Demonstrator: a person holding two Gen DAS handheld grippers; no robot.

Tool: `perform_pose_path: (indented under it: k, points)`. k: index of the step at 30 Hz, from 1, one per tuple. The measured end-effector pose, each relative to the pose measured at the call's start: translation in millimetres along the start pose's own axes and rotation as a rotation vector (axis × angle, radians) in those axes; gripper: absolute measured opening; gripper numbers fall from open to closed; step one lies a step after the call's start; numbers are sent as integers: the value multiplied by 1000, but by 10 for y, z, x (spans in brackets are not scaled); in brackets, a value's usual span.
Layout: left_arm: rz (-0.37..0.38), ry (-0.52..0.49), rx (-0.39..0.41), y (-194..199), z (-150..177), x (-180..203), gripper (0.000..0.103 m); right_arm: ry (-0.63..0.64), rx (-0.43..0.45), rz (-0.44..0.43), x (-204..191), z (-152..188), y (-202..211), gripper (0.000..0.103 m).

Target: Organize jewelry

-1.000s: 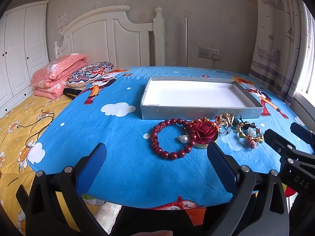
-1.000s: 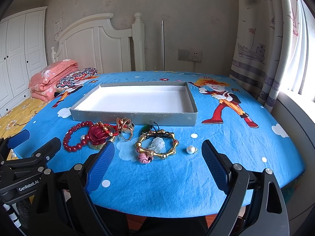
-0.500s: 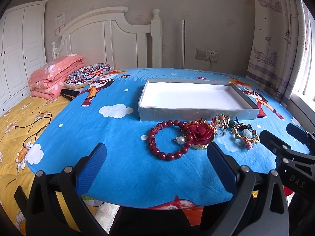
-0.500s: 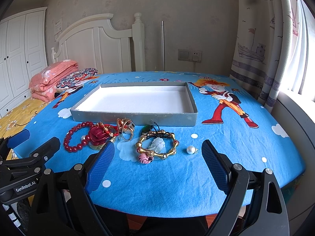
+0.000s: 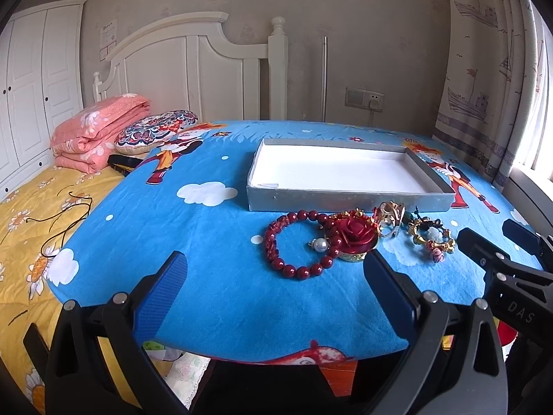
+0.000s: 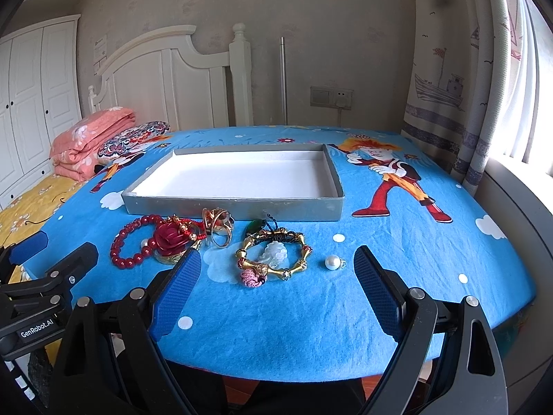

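A shallow grey tray [image 5: 349,203] [image 6: 235,206] with a white floor lies empty on the blue cartoon cloth. In front of it sit a red bead bracelet [image 5: 292,269] [image 6: 124,259], a red rose ornament [image 5: 356,233] [image 6: 169,240], gold rings [image 5: 390,221] [image 6: 217,224], a gold bamboo-style bangle [image 5: 430,237] [image 6: 276,256] and two loose pearls [image 5: 320,245] [image 6: 332,262]. My left gripper [image 5: 274,276] is open near the table's front edge, short of the bead bracelet. My right gripper [image 6: 276,276] is open too, just short of the bangle. Neither holds anything.
The round table [image 6: 414,259] drops off at its front edge under both grippers. A bed with a yellow quilt [image 5: 31,214], a pink folded blanket [image 5: 96,131] and a patterned pillow [image 5: 155,129] is to the left. Curtains [image 6: 459,86] hang at the right.
The left gripper's view has swung slightly left and pulled back a little, so the jewelry sits further right in it. The right gripper has hardly moved. Both stay open.
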State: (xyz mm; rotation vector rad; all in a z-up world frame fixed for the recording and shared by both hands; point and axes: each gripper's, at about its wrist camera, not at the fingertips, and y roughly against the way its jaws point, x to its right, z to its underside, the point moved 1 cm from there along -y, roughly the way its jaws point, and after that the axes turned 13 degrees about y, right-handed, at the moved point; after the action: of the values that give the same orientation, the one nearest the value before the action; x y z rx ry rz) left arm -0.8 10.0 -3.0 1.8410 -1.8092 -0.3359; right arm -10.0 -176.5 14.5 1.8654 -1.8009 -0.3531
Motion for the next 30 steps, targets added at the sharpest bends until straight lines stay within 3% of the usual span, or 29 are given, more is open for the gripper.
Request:
perform_pose_path:
  k: [13,18,21,27,30]
  points:
    - [-20,17,-46,-138,49,-106,98,-1,51,-26,88,114,-82,84]
    - [-10,-13,-93,-250,106,-78,98,26,21,-28,30,138,-235,84]
    - [-33,1,-77,-312,91,-113,98,10,-8,-21,45,135,-370,84]
    - [-28,16,-96,-500,79,-168,98,28,-8,-21,-1,133,-456,71]
    - [-23,14,-66,-515,53,-163,98,56,15,-28,-65,88,-446,66]
